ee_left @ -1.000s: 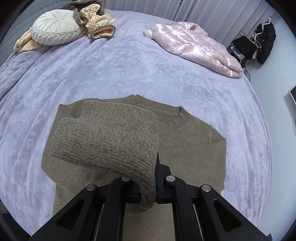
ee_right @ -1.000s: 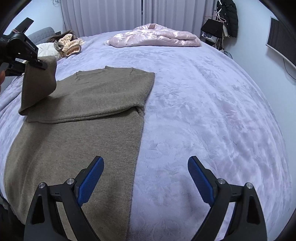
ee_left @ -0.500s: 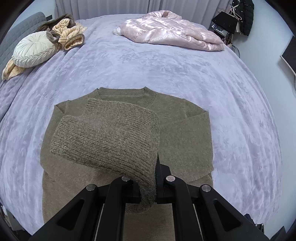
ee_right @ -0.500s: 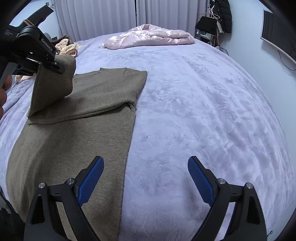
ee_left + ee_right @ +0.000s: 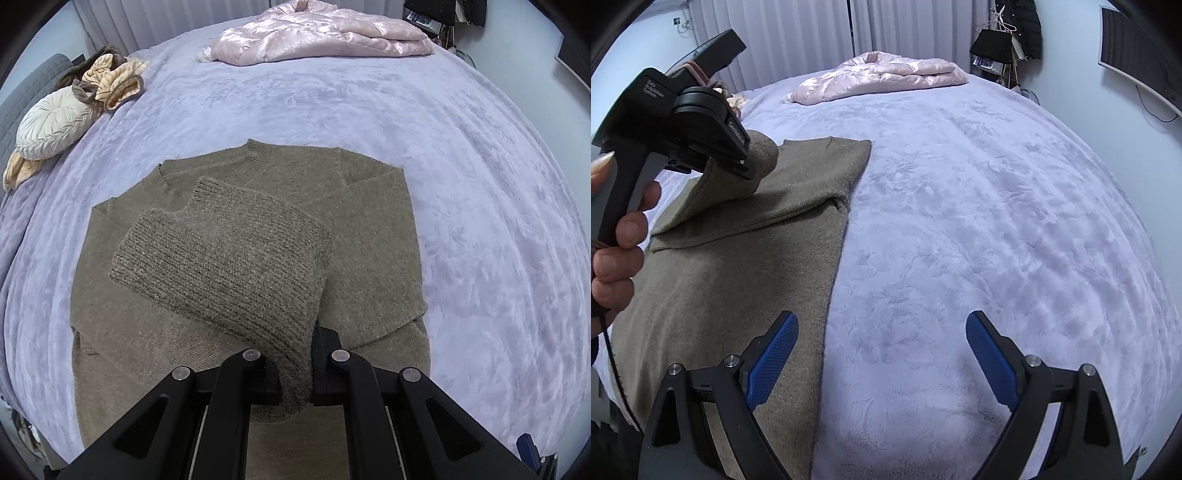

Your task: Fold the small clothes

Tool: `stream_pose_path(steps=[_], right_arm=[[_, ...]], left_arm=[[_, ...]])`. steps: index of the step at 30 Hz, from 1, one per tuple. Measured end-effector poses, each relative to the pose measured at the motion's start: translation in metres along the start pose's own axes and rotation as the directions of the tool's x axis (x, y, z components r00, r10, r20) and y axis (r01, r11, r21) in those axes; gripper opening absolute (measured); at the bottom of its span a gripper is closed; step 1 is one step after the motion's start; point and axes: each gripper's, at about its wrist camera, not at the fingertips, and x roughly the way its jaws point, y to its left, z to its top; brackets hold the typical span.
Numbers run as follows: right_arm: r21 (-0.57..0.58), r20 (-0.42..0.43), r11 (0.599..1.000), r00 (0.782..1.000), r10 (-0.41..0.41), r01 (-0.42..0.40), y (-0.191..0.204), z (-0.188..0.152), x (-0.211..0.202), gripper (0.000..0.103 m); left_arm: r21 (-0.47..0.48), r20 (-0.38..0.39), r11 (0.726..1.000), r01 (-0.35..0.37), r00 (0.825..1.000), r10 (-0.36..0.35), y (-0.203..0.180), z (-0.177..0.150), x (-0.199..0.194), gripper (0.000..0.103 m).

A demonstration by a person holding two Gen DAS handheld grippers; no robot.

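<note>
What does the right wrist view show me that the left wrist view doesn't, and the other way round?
Only the right wrist view: the hand holding the left gripper's handle from outside, the open right gripper with its blue pads over the sweater's right edge, and the wall screen.
Only the left wrist view: the sweater's ribbed neckline, the round cushion, and the left gripper shut on the sleeve.
Both: the brown sweater, purple bedspread, pink jacket.

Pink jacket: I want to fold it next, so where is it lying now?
The pink jacket lies at the bed's far edge by the curtains, beyond the sweater, in both views.
</note>
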Motion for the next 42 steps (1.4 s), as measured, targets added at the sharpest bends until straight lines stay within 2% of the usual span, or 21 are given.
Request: stream_pose_path(steps=[7,8,9,10,11,12,13,15,17,20,23,26,29,33,37,38,41,42], right_arm=[[-0.008,-0.009,1.000,1.000,0.001,-0.001,0.004,-0.010,-0.001,0.094],[-0.008,-0.009,1.000,1.000,-0.001,0.001,0.003,-0.011,-0.001,0.094],[-0.007,-0.009,1.000,1.000,-0.002,0.002,0.002,-0.012,-0.002,0.094],[-0.005,-0.008,1.000,1.000,-0.003,0.003,0.001,-0.012,-0.003,0.094],[-0.002,-0.007,1.000,1.000,-0.004,0.003,0.000,-0.013,-0.003,0.094],[0.002,-0.008,1.000,1.000,-0.005,0.005,-0.002,-0.013,-0.003,0.094],[0.005,-0.009,1.000,1.000,-0.006,0.006,-0.003,-0.013,-0.003,0.094],[0.015,-0.015,1.000,1.000,-0.007,0.008,-0.006,-0.013,-0.002,0.094],[0.023,-0.019,1.000,1.000,-0.001,0.002,-0.006,-0.012,0.000,0.094],[0.016,-0.004,1.000,1.000,0.015,-0.014,0.001,-0.004,-0.001,0.094],[-0.026,0.017,0.999,0.999,0.031,-0.031,0.019,0.012,0.000,0.094],[-0.075,0.040,0.996,0.998,0.056,-0.053,0.044,0.028,0.001,0.094],[-0.132,0.058,0.988,0.994,0.089,-0.081,0.073,0.045,0.009,0.094],[-0.168,0.057,0.981,0.993,0.105,-0.094,0.104,0.072,0.034,0.094],[-0.160,0.026,0.983,0.995,0.096,-0.091,0.119,0.095,0.069,0.094],[-0.161,0.013,0.984,0.996,0.083,-0.080,0.119,0.098,0.077,0.094],[-0.138,-0.022,0.987,0.996,-0.082,0.078,0.102,0.100,0.102,0.094],[-0.078,-0.046,0.995,0.996,-0.073,0.069,0.085,0.097,0.105,0.094]], left_arm=[[0.030,-0.055,0.998,-0.050,0.997,0.052,-0.021,-0.011,0.035,0.009],[0.034,-0.072,0.998,-0.050,0.996,0.053,-0.021,-0.012,0.039,0.013],[0.046,-0.092,0.997,-0.056,0.994,0.060,-0.022,-0.014,0.044,0.035],[0.068,-0.089,0.993,-0.098,0.991,0.103,-0.023,-0.016,0.046,0.051],[0.084,-0.059,0.984,-0.159,0.985,0.164,-0.024,-0.017,0.044,0.081],[0.099,-0.012,0.973,-0.206,0.978,0.209,-0.025,-0.019,0.039,0.094],[0.114,0.029,0.974,-0.198,0.980,0.196,-0.024,-0.022,0.031,0.094],[0.127,0.028,0.983,-0.130,0.991,0.128,-0.020,-0.025,0.019,0.093],[0.119,0.041,0.992,-0.034,0.999,0.029,-0.009,-0.027,0.002,0.093],[0.089,0.086,0.995,0.054,0.994,-0.062,0.015,-0.027,-0.019,0.093],[0.049,0.127,0.995,0.085,0.988,-0.091,0.046,-0.023,-0.028,0.094],[-0.032,0.133,0.992,0.121,0.984,-0.116,0.085,-0.019,-0.025,0.094],[-0.110,0.116,0.987,0.118,0.988,-0.105,0.119,-0.017,-0.012,0.094],[-0.177,0.050,0.983,0.056,0.998,-0.048,0.156,-0.020,0.023,0.093],[-0.223,-0.021,0.975,0.003,1.000,-0.008,0.183,-0.030,0.057,0.094],[-0.231,-0.034,0.973,-0.009,0.999,0.001,0.189,-0.034,0.064,0.093],[-0.240,-0.021,0.971,0.001,1.000,-0.006,0.208,-0.042,0.070,0.094],[-0.237,-0.015,0.971,0.006,1.000,-0.010,0.213,-0.044,0.069,0.094]])
